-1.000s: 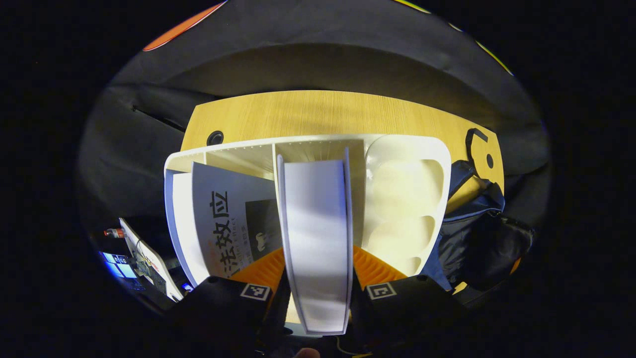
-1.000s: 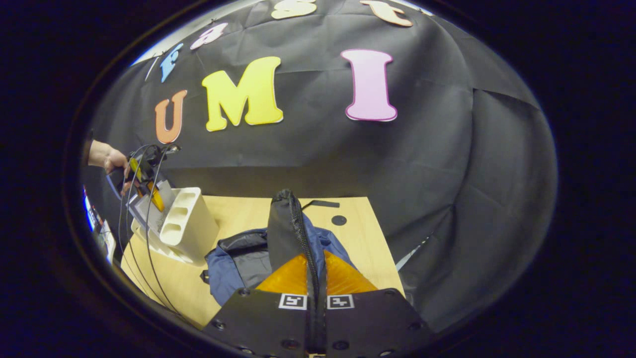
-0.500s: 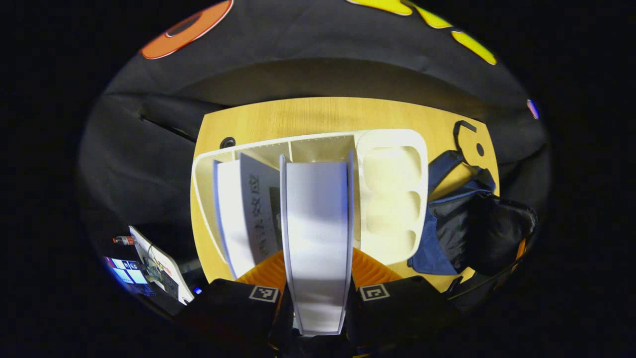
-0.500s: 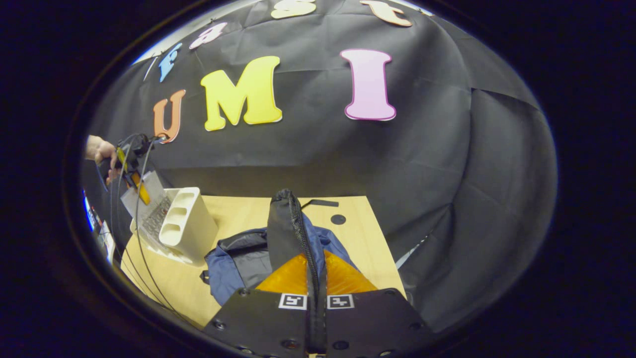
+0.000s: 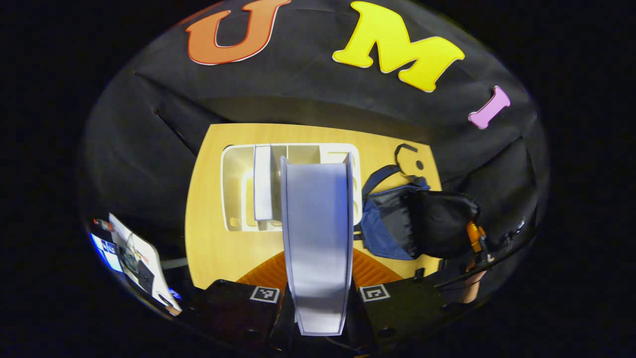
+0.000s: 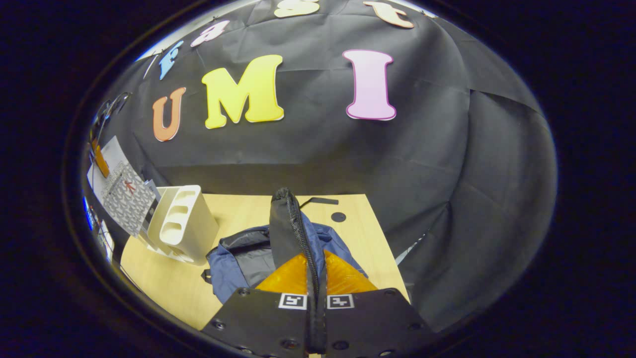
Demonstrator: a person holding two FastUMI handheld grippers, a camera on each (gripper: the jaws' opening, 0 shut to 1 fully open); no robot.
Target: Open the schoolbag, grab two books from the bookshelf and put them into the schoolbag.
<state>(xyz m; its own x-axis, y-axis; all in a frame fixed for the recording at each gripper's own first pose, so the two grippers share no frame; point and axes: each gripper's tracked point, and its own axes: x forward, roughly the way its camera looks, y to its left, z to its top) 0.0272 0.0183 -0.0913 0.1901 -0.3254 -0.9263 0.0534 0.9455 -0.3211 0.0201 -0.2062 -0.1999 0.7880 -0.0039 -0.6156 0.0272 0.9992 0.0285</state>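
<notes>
My left gripper is shut on a book, seen edge-on, held high above the white bookshelf. A second book still stands in the shelf. The blue and black schoolbag lies to the right of the shelf on the wooden table. My right gripper is shut on the schoolbag's zippered flap and holds it upright above the open schoolbag. In the right gripper view the lifted book hangs above the bookshelf at far left.
A lit screen and a white board sit off the table's left edge. A black strap and a round hole mark the table's far end. The black cloth wall closes in behind the table.
My left gripper has risen with the book, lifting it clear out of the bookshelf, which now looks smaller and lower. My right gripper stays still on the flap.
</notes>
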